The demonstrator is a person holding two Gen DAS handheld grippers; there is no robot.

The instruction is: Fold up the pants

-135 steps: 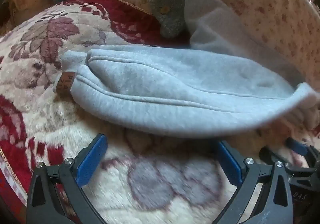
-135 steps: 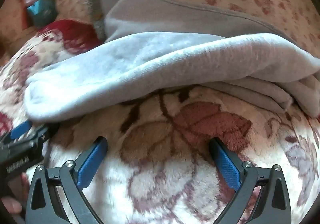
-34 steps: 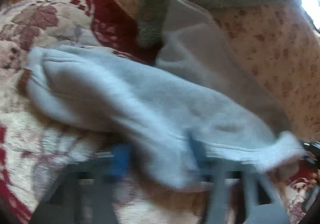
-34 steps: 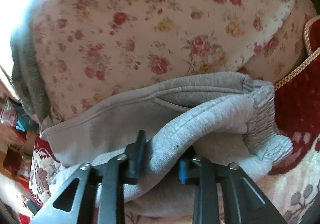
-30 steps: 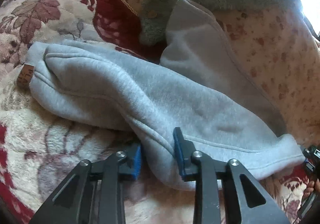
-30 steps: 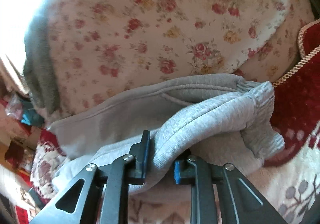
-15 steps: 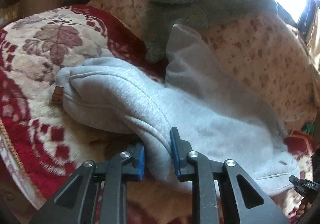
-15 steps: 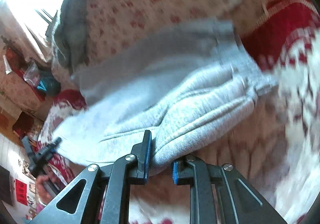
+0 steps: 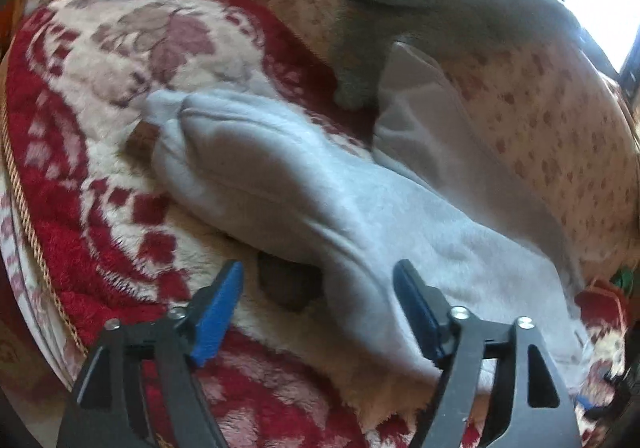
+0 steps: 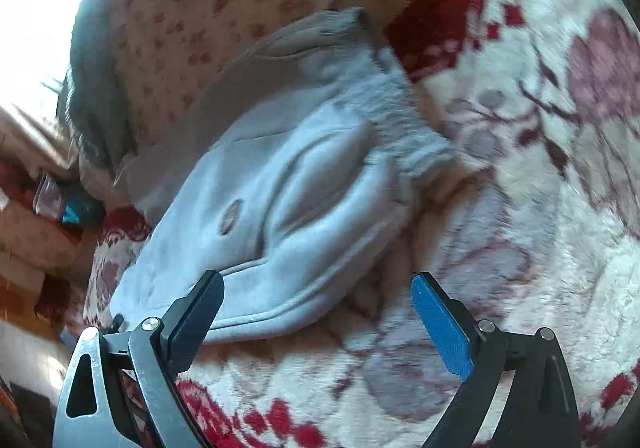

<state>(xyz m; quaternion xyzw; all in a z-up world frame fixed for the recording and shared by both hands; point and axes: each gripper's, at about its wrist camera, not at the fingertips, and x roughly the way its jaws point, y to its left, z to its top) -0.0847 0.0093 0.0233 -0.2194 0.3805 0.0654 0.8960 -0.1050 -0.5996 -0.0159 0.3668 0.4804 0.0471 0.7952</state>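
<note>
You have just released a fold: the left gripper [image 9: 318,302] and right gripper [image 10: 318,310] have both just been opening and now stand wide, pads clear of the grey pants [image 9: 320,204]. The pants lie on the red floral blanket [image 9: 80,208], long axis running near-right to far-left in the left view, the waistband probably at the near-right end. Next, regrip one end and fold it across.

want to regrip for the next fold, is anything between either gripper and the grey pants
Nothing visible. The left gripper has just opened around the grey pants; the right gripper has just opened at their hem, only blanket beyond.
</note>
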